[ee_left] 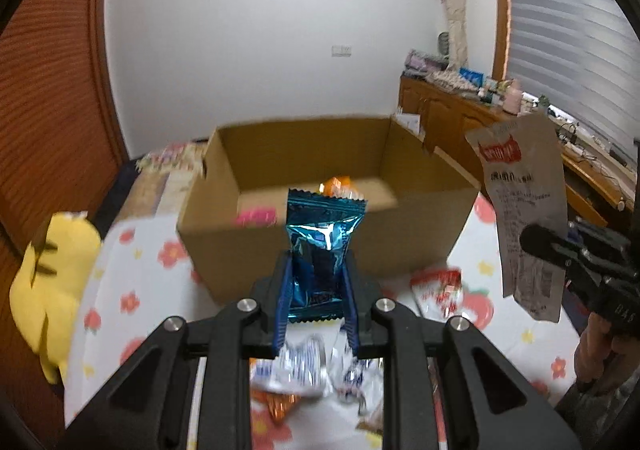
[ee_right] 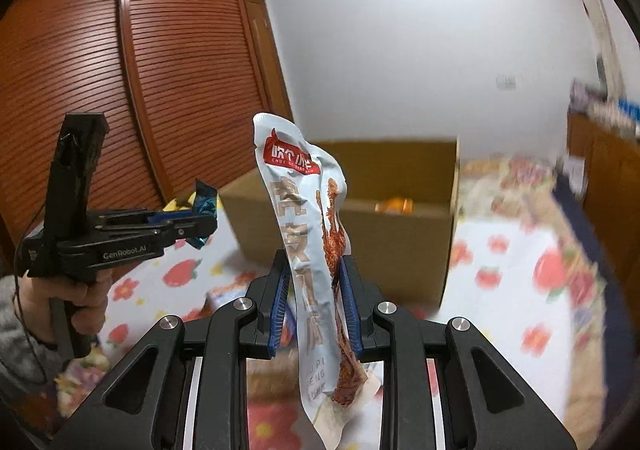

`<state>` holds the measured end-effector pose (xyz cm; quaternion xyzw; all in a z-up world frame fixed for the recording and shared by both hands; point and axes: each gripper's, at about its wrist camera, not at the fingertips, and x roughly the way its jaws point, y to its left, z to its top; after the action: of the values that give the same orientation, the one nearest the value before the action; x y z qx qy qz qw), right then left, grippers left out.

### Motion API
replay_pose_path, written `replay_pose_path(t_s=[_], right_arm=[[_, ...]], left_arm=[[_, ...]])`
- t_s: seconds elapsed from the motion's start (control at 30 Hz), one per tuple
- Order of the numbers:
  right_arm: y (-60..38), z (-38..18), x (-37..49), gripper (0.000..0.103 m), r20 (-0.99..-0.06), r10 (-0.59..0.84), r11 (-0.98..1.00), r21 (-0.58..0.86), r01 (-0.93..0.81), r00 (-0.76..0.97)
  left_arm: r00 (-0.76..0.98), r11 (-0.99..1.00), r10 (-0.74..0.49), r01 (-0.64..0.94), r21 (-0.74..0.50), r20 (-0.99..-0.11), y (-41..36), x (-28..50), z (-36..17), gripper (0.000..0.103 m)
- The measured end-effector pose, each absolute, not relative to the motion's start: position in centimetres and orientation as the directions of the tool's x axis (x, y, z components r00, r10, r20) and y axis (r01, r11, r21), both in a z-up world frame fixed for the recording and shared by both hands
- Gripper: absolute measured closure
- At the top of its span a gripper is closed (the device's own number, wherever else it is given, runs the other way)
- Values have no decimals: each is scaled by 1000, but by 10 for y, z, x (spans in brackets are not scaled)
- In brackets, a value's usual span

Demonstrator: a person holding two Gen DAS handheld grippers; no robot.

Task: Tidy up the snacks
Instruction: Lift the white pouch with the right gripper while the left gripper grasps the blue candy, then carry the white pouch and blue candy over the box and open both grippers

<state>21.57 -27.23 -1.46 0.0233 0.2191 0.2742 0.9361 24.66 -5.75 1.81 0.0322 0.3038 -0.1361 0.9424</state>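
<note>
- Blue-padded fingers (ee_left: 347,290) of the left gripper (ee_left: 316,290) are clamped on the lower half of a shiny blue snack packet (ee_left: 322,234), which stands upright above them with its crimped top edge uppermost.
- Fingers (ee_right: 348,302) of the right gripper (ee_right: 316,306) pinch a long pale-blue snack pouch (ee_right: 308,234) near its middle; the pouch leans a little left and hangs below the pads.
- Below both grippers, more wrapped snacks (ee_left: 304,362) lie loose on the floral cloth (ee_left: 132,290), so the sorting looks far from finished.
- Ahead, the open cardboard box (ee_left: 320,246) stands on the cloth; an orange packet (ee_left: 340,185) already lies inside it.
- To do this step well, each packet should probably be carried clear over the near wall of the box before the pads let go. The long pouch needs more lift, since its tail could catch the rim. Taking turns would keep the two grippers from meeting over the opening.
- Writing: the pouch bears a red badge with white Chinese characters and large tan characters down its front, with the Latin fragments "PI" and "ENG" near the bottom. The left gripper's body reads "GenRobot.AI". Print on the blue packet is too blurred to read.
- Farther off stands a slatted wooden wardrobe (ee_right: 120,89).
</note>
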Motion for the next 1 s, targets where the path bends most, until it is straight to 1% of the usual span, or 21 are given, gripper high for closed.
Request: replay_pose_path(t_s=[0.2,0.47,0.77,1.0], right_arm=[[-252,36,240,79,-353,503,853,53,-520,789],[-219,59,287,79,-339,486,850,-31,-526,806],[-192,61,337,79,-342,461,850,-97,-518,819],[-188,40,367,79,-389,453,852,-75,-517,802]], left_arm=[[796,949,-270,314,-13,-542,-55,276,47,82],[802,939,-294,344,-1,-520,-48,323,66,82],[801,940,-291,341,-1,-524,-40,367,57,82],[774,938,-292,347,-9,-561,-37,395,36,82]])
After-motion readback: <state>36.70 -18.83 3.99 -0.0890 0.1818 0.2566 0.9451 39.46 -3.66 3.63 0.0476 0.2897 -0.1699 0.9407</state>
